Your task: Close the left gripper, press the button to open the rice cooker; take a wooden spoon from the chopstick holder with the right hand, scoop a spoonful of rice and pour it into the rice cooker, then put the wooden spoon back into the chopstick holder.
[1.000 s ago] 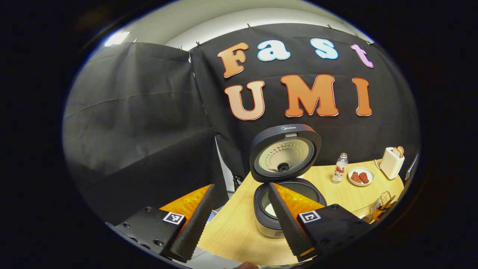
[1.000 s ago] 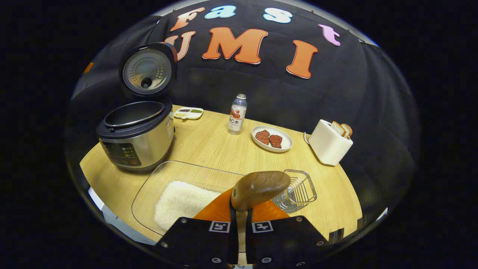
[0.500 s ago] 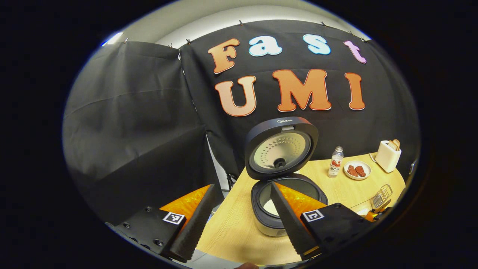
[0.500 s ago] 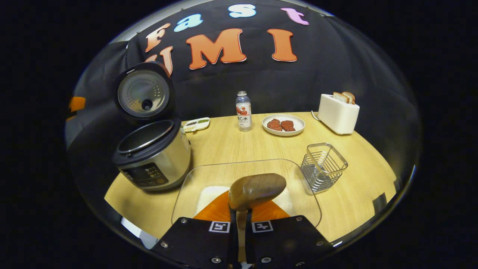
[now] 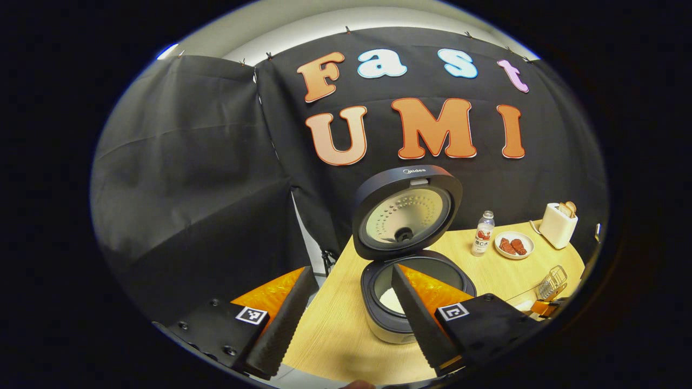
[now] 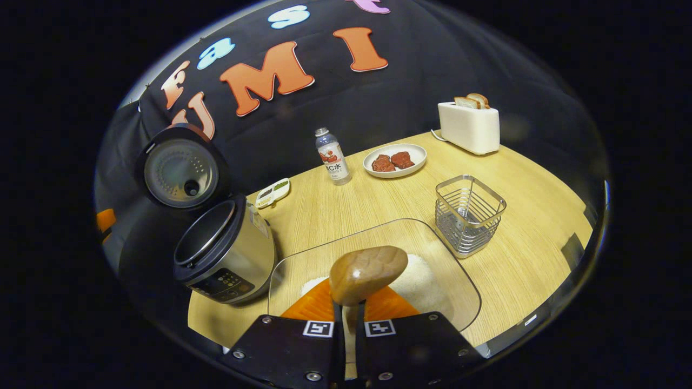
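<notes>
My right hand-held gripper point(image 6: 348, 319) is clamped on the spoon point(image 6: 368, 273), whose bowl points straight ahead along the fingers, over the rice point(image 6: 419, 278) in the glass dish point(image 6: 459, 270). The holder point(image 6: 469, 213) stands ahead and to the right, just past the dish, nearer this hand. My left hand-held gripper point(image 5: 346, 319) hangs open before the open cooker point(image 5: 416, 286).

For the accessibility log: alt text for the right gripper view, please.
The right gripper, shut on a wooden spoon, hovers over a glass tray of rice. On the table stand an open rice cooker, a wire holder, a bottle, a plate and a toaster.
</notes>
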Demonstrator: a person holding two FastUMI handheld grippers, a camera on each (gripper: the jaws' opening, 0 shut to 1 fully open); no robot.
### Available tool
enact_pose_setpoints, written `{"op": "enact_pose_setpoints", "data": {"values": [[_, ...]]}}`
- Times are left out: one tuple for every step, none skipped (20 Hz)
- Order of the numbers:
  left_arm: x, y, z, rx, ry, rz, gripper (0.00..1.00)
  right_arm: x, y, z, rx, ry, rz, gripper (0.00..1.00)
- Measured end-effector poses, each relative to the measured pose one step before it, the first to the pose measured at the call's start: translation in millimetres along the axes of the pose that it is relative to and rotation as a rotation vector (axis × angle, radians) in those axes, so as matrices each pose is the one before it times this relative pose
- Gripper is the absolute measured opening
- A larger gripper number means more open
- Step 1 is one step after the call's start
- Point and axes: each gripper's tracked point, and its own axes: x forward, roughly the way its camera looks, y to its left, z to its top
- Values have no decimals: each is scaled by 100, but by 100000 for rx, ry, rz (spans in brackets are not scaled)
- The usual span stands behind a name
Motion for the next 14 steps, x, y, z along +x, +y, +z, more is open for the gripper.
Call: {"op": "enact_pose_setpoints", "data": {"values": [[121,45,-62,-168,120,-5,99,21,268,4,1805,848,1045,7],[17,-10,-100,-41,92,21,99,157,212,-3,1257,664,1157,7],[91,-74,13,-14,-44,2,99,45,228,-50,504,529,768,3],[-32,15,63,152,156,9,99,150,44,74,-9,502,408,7],[94,-30,80,47,-200,103,99,39,-9,9,419,809,537,7],[141,18,-35,35,43,64,99,157,54,24,1220,1129,921,7],[3,-22,56,-136,-91,100,99,-93,-50,-24,2099,1171,1033,7],[100,-125,38,-120,134,-109,99,228,83,-55,2182,1085,1563,7],[100,-18,-23,-33,105,4,99,30,68,-11,2001,1138,1328,7],[93,-137,80,-33,87,-161,99,133,-61,44,2217,817,778,7],[-48,-175,149,-48,16,-63,99,85,-249,-65,2568,1205,587,7],[52,-45,20,16,-53,-174,99,143,-251,86,3986,1116,536,7],[-69,-196,-6,104,-82,-22,99,107,-12,-88,3647,1497,1350,7],[57,-240,83,30,-45,-102,99,78,2,-127,3625,1109,1361,7]]}}
